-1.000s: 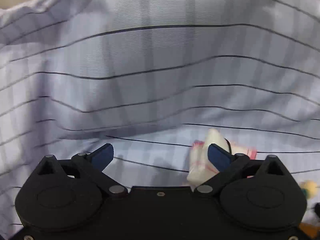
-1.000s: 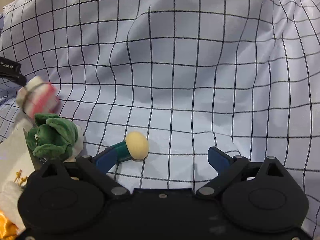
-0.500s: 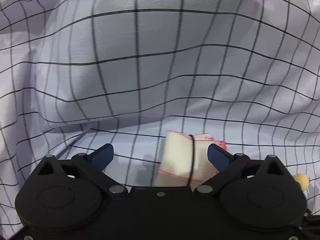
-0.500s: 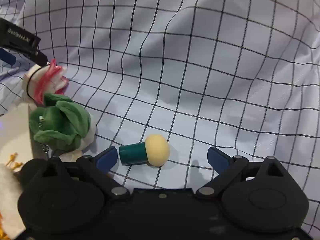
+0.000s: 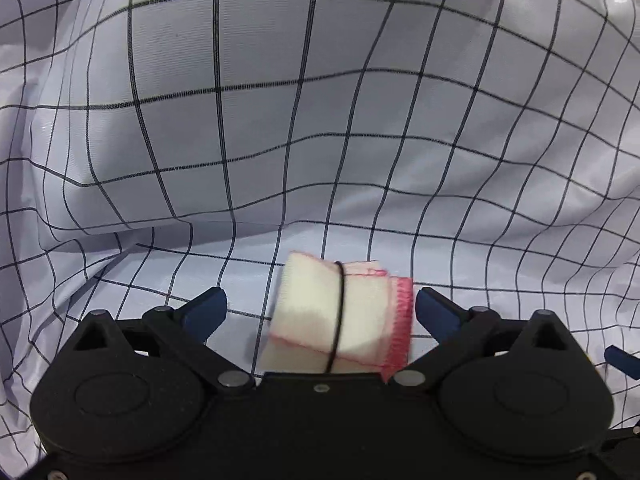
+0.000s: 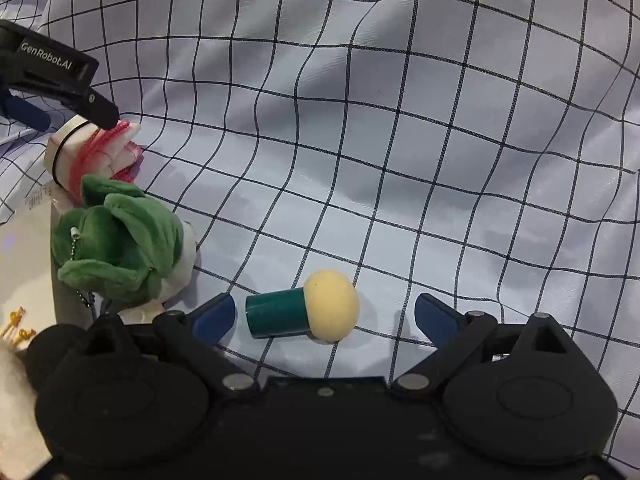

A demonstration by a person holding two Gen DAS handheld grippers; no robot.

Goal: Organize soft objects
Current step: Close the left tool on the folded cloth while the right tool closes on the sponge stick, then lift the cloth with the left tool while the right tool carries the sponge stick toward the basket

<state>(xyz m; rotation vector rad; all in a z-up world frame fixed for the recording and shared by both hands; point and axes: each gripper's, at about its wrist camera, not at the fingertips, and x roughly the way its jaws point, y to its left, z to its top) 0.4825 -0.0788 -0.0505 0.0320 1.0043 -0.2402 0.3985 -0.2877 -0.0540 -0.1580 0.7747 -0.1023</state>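
Observation:
A folded cream cloth bundle [image 5: 344, 316] with pink stitched edges and a black band lies on the checked sheet, between the fingers of my open left gripper [image 5: 320, 312]. In the right wrist view the same bundle [image 6: 92, 152] sits at far left under the left gripper [image 6: 60, 80]. A sponge applicator [image 6: 304, 310] with a teal handle and yellow foam head lies between the fingers of my open right gripper [image 6: 324, 314]. Neither gripper touches its object as far as I can see.
A green plush toy [image 6: 116, 240] with a ball chain lies left of the applicator, beside white paper [image 6: 24, 248] and white fabric [image 6: 16, 400]. The white checked sheet [image 6: 440, 140] rises in soft folds behind everything.
The left gripper has moved so the cloth bundle shifted from beside its right finger to between both fingers. The right gripper has closed in, and the applicator now sits between its fingers.

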